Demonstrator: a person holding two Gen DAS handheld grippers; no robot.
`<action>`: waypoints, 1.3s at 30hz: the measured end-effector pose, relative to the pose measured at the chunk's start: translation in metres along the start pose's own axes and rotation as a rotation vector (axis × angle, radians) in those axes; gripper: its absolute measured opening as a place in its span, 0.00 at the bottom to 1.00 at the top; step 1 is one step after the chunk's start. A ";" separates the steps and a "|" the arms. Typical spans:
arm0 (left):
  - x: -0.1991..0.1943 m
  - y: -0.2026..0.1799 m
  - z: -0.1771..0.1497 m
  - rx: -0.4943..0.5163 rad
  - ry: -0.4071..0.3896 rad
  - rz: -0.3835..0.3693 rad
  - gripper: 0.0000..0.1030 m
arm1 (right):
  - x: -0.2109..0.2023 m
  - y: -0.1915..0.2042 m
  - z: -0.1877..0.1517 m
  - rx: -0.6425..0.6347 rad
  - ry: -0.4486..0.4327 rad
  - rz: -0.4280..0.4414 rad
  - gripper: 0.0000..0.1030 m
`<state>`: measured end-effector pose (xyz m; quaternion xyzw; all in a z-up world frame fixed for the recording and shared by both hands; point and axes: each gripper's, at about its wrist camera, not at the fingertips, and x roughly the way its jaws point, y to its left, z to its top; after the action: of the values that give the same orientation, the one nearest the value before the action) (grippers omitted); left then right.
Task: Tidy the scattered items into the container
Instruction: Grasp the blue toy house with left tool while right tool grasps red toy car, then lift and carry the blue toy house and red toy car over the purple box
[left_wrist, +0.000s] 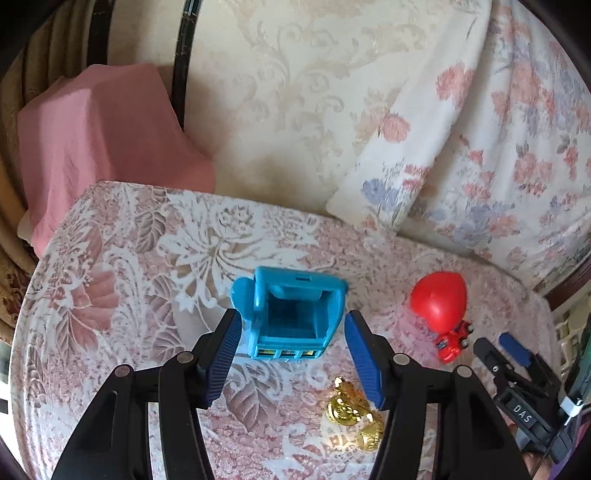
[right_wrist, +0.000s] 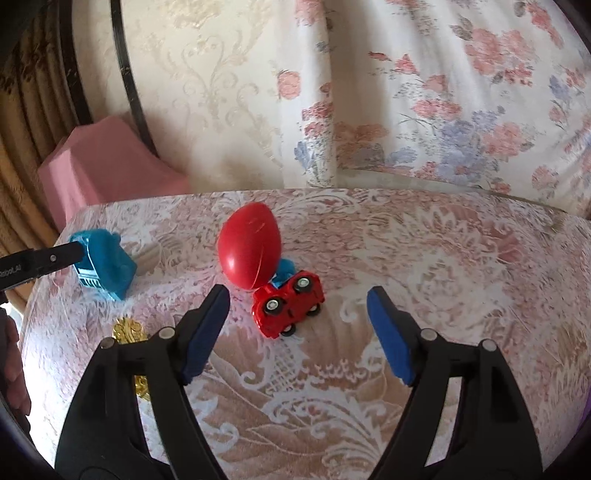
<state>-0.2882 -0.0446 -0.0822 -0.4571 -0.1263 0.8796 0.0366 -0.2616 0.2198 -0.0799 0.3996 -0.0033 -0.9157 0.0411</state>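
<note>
Approach step: left gripper (left_wrist: 291, 354) gapes around the blue container (left_wrist: 290, 314), right gripper (right_wrist: 297, 325) gapes unladen before the red car (right_wrist: 288, 303), needing closure.

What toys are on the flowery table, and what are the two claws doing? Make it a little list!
surface: pink-and-white floral tablecloth
container: open blue plastic box, lying tipped
left claw: open, one pad on each side of the box; contact unclear
right claw: open, holding nothing, aimed at the car
toy 1: small red toy car, on its side
toy 2: red plastic egg, next to the car
toy 3: shiny gold trinkets
</note>
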 end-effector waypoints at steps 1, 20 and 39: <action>0.004 0.000 -0.001 -0.002 0.006 -0.003 0.59 | 0.002 0.000 0.000 -0.003 0.001 0.003 0.77; 0.031 -0.007 -0.012 0.041 -0.002 0.056 0.62 | 0.047 0.008 -0.012 -0.060 0.053 -0.009 0.77; 0.031 -0.014 -0.013 0.042 -0.037 0.101 0.60 | 0.053 0.008 -0.014 -0.055 0.049 -0.019 0.58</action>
<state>-0.2959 -0.0231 -0.1105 -0.4457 -0.0853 0.8911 -0.0004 -0.2866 0.2083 -0.1284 0.4208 0.0267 -0.9057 0.0435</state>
